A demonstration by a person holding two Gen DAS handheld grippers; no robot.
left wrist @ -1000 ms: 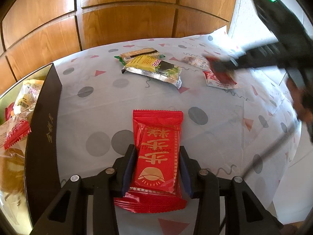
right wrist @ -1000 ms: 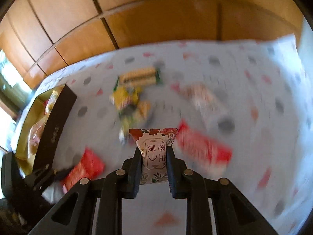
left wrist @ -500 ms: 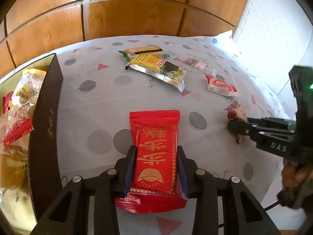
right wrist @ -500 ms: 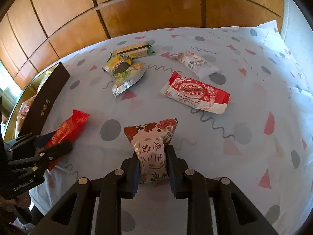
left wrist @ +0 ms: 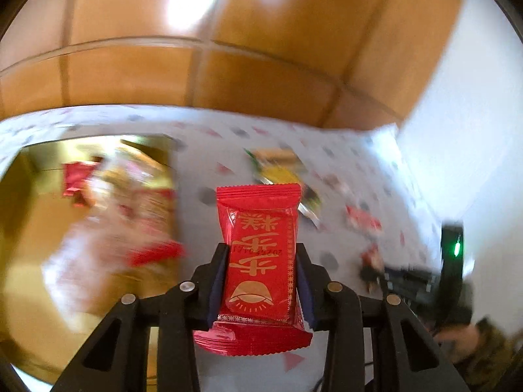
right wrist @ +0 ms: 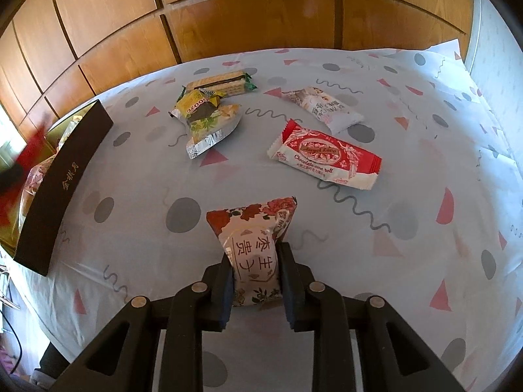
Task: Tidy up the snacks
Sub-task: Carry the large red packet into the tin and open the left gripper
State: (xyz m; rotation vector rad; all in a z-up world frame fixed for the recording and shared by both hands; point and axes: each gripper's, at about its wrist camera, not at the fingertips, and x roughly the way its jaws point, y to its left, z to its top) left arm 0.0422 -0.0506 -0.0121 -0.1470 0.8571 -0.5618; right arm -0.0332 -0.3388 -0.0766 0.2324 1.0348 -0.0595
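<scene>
On the bench (right wrist: 130, 176), covered by a patterned cloth, a dark box (right wrist: 65, 179) holding wrapped snacks is seen at the left edge. Loose across the cloth: a yellow-green packet (right wrist: 209, 121), a wafer pack (right wrist: 219, 81), a chocolate roll pack (right wrist: 327, 156) and a pale packet (right wrist: 323, 107). A red snack pack (left wrist: 261, 254) is clamped in the left gripper (left wrist: 261, 258), lifted near the box. A floral snack pouch (right wrist: 255, 251) is clamped in the right gripper (right wrist: 255, 261), low over the cloth.
</scene>
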